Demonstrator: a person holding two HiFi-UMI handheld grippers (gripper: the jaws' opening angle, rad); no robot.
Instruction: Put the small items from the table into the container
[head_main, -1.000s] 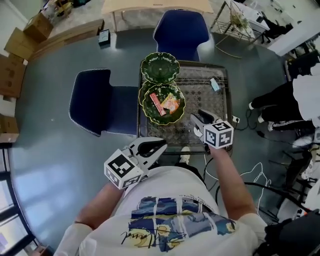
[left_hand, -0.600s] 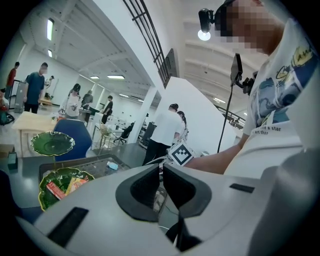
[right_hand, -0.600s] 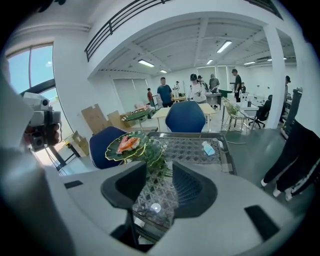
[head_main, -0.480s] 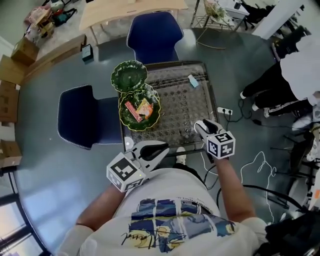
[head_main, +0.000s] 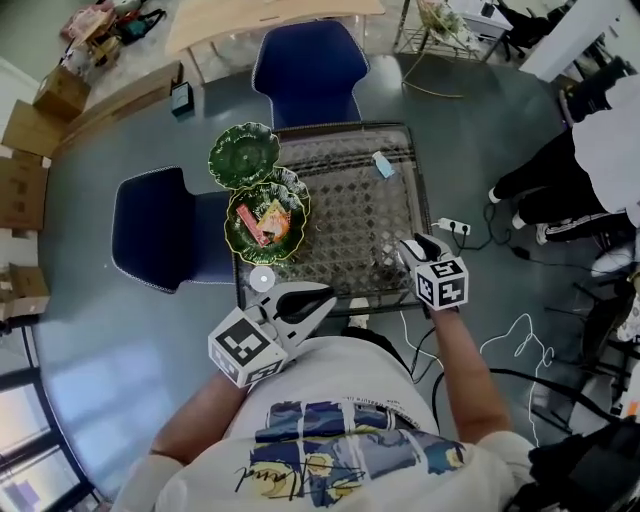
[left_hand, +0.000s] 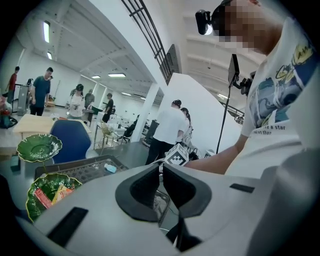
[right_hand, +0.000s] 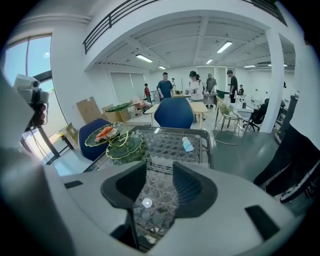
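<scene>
Stands at the near edge of a table (head_main: 350, 220) whose glass top shows a woven pattern, a gripper in each hand. Holds the left gripper (head_main: 318, 298) low against the body, just short of the table's near edge, aimed across toward the marker cube (left_hand: 177, 156) of the other gripper; clenched, with the tips meeting and nothing caught between them. Holds the right gripper (head_main: 420, 243) over the table's near right corner, tilted down at the top; released, with the jaws well apart and only bare tabletop showing in the gap. Has one small light-blue item (head_main: 383, 166) lying alone on the far right part of the table, well apart from both grippers. Has two green leaf-shaped dishes at the table's left edge, touching or overlapping: the far dish (head_main: 244, 154) bare, the near dish (head_main: 237, 238) carrying red and orange packets (head_main: 264, 222). Faces one blue chair (head_main: 305, 65) across the table, with a second blue chair (head_main: 160, 225) just beside the left edge. Shares the room with a person (head_main: 545, 200) in dark trousers off to the right, near a white power strip (head_main: 452, 226) on the grey floor (head_main: 120, 330)
</scene>
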